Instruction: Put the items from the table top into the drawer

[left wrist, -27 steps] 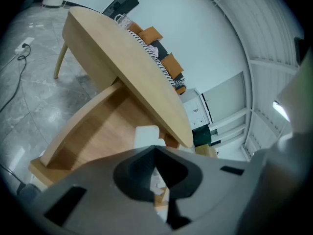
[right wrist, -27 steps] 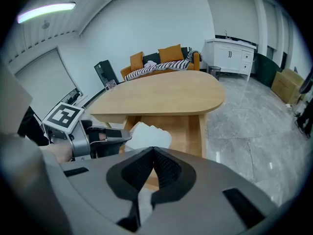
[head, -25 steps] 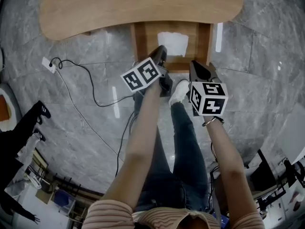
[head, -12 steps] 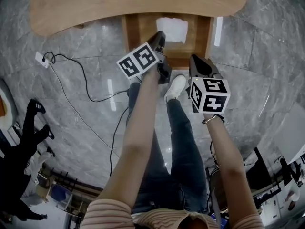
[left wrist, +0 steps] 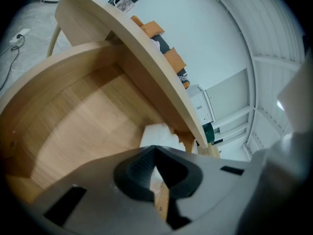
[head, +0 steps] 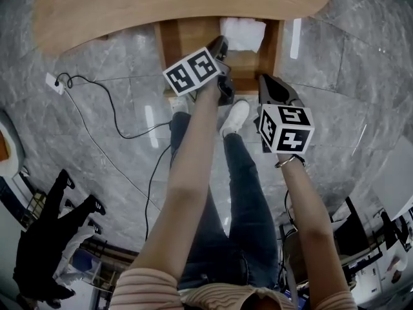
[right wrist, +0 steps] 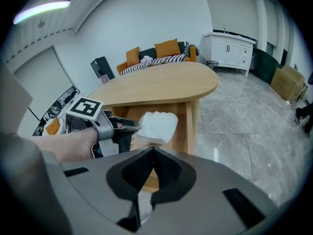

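Note:
A white cloth hangs at the back right of the open wooden drawer under the oval table top. My left gripper reaches into the drawer, shut, with the cloth's edge pinched at its tips. In the left gripper view the jaws meet, and the cloth lies just beyond them over the drawer floor. The right gripper view shows the left gripper against the cloth. My right gripper stays shut and empty in front of the drawer.
A power strip with a black cable lies on the marble floor at the left. Another person stands at the lower left. My own legs and a white shoe are below the drawer. A sofa and white cabinet stand beyond the table.
The left gripper has gone deeper into the drawer, and the white cloth has moved with it from the drawer's middle to its back right. The right gripper has barely moved.

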A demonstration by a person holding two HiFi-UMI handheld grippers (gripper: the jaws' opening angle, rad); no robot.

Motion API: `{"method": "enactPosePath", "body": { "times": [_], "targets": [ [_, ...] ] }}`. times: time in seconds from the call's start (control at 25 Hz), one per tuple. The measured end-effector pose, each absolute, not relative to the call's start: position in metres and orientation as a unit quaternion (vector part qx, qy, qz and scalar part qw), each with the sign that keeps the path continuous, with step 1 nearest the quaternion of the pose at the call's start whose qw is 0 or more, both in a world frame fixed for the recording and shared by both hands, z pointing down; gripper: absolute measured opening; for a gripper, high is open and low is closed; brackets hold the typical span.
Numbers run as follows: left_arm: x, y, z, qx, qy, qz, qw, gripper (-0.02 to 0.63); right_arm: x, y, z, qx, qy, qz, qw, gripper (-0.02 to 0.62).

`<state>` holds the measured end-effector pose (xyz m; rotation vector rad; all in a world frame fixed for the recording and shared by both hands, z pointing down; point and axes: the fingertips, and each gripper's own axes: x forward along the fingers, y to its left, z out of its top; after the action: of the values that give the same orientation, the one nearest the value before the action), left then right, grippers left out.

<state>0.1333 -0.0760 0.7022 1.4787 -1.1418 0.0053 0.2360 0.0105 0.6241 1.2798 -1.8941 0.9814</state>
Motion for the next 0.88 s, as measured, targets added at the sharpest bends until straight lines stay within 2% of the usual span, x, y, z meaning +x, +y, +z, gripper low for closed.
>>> {"method": "enactPosePath", "body": {
  "times": [0.88],
  "targets": [
    [0.130,-0.069,0.728,0.635,-0.497,0.063,0.588,0.015,0.238,0.005,0.632,0.490,-0.717,0.378,0.320,0.008]
  ]
}}
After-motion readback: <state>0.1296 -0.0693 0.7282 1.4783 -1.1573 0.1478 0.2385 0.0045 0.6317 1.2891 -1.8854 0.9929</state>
